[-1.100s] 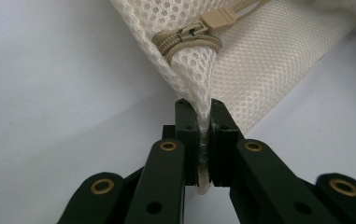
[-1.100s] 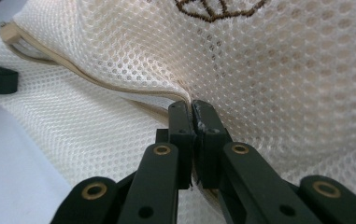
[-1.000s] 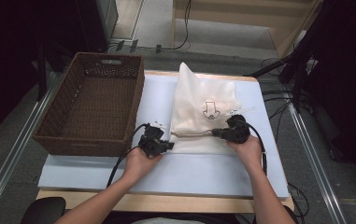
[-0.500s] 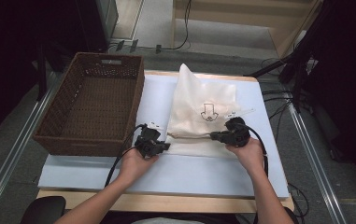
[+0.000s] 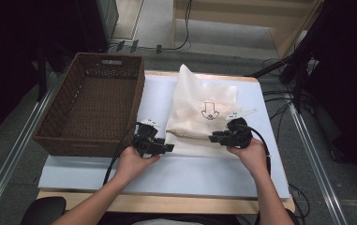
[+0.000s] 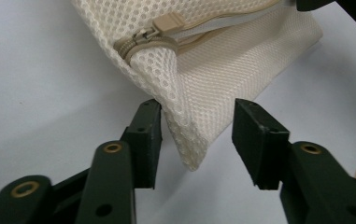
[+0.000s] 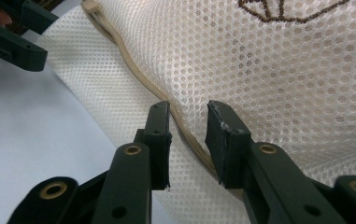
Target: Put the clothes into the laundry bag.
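We had the cream mesh bag (image 5: 199,112) lying flat in the middle of the frame on the white-covered bench (image 5: 181,173), its zipped edge nearest the person, and the brown wicker basket (image 5: 92,110) sat just beside it at left. Over the last second very little shifted: both hands crept inward along that near edge, and the bag itself stayed put. The left gripper (image 6: 194,135) had its fingers spread on either side of the bag's lower corner, the mesh point hanging between them untouched on one side, the zipper pull (image 6: 159,30) just above at upper centre. The right gripper (image 7: 188,140) had its fingers narrowly apart, straddling the tan zipper seam (image 7: 133,70), not yet pinching it as far as we could tell. We judged this the set-up for a two-point grab; both fingers needed to close before any lift toward the basket.
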A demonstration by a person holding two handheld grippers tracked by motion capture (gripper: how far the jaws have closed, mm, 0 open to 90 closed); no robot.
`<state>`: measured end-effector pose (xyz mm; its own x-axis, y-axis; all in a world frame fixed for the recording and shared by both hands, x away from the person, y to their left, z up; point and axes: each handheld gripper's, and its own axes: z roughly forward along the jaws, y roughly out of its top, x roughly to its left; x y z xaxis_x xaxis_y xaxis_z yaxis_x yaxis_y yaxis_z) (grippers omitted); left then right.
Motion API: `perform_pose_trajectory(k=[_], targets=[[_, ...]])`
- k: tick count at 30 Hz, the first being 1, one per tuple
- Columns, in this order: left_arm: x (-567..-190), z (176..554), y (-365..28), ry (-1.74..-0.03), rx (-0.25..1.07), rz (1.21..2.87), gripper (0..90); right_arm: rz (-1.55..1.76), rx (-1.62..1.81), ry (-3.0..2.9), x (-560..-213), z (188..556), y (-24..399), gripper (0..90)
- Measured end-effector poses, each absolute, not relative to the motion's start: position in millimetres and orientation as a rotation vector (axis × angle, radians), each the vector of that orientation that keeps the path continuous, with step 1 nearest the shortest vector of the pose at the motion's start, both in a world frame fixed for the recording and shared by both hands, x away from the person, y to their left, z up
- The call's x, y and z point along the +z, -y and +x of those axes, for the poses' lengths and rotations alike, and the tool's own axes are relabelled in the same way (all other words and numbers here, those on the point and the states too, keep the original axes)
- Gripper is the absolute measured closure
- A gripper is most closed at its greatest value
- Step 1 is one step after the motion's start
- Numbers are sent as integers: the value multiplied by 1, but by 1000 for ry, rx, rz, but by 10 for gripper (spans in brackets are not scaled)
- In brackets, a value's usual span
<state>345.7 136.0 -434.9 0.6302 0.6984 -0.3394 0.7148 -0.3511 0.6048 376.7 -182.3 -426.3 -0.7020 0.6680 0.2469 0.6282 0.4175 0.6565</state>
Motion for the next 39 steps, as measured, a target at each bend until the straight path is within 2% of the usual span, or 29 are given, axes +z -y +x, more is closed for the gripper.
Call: perform_pose_trajectory(k=[6,20,39], targets=[[-423,339,-139,-1069,-18,2098,450,1179,1167,-2587,-420,374,185,696],[-403,334,-139,-971,-7,2094,400,1150,1207,-2463,-408,366,211,576],[-401,333,-136,-911,1,2110,373,1206,1187,-2409,-414,368,230,548]])
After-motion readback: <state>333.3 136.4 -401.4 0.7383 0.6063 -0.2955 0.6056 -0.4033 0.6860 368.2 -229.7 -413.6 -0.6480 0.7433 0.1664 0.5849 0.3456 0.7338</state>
